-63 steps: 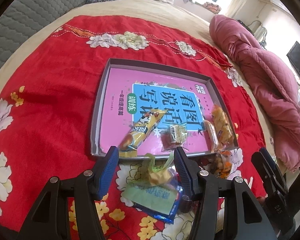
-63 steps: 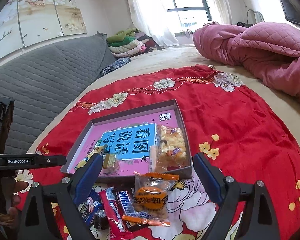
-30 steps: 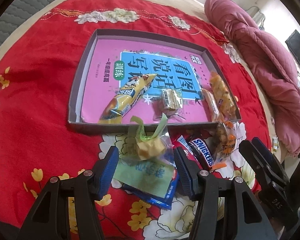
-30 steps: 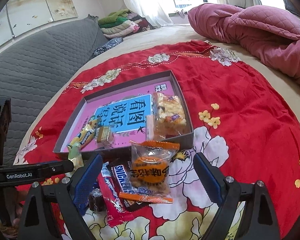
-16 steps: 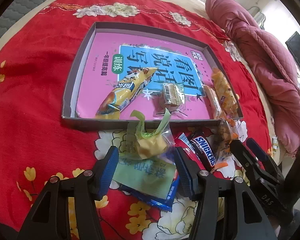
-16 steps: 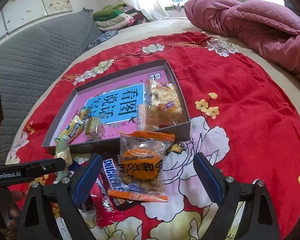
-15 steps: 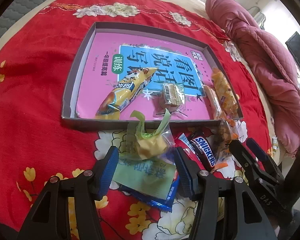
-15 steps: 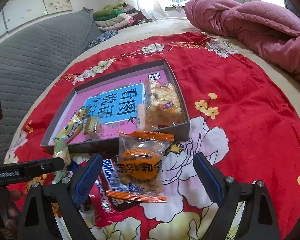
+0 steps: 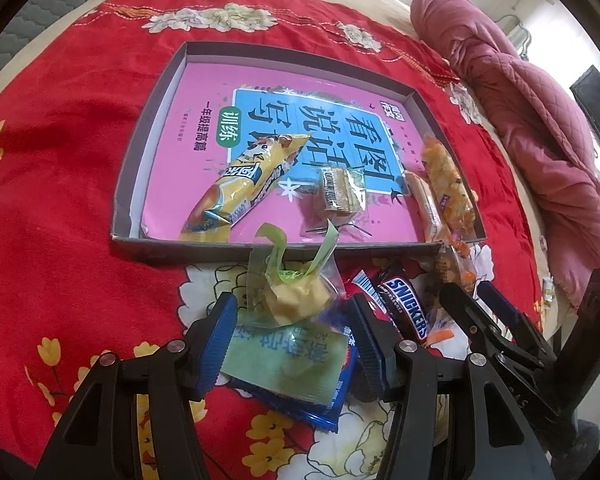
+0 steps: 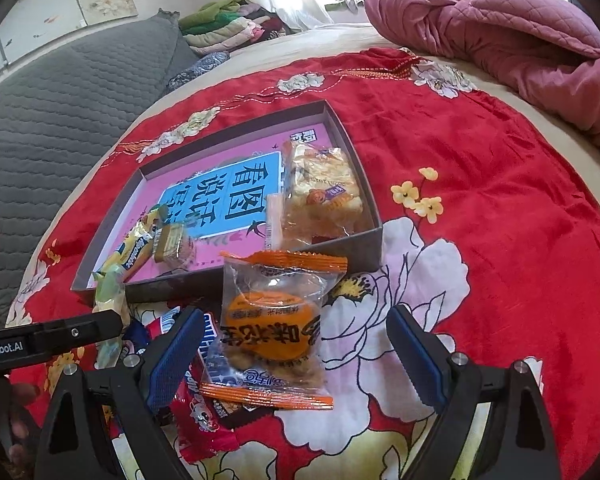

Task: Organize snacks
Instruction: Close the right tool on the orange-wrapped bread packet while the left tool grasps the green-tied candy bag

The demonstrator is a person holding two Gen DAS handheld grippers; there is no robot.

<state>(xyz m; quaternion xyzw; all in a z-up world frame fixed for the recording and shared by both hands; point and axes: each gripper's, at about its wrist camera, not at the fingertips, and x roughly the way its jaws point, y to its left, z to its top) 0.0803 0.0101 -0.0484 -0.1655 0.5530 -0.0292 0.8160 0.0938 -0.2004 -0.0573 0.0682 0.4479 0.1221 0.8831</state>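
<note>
Only the right view shows the orange packet (image 10: pixel 274 332) between wide-open right fingers (image 10: pixel 416 360); left fingers (image 9: pixel 220 336) hold nothing.

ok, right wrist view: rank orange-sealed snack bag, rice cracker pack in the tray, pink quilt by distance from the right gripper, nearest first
1. orange-sealed snack bag: between the open right gripper fingers, on the cloth.
2. rice cracker pack: in the tray's right end.
3. pink quilt: far back right.

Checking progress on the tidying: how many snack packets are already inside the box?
4. A long yellow packet lies left of centre, a small clear-wrapped biscuit mid-box, and a slim wafer bar beside a rice-cracker bag along the right wall of the box. None looks hidden.
</note>
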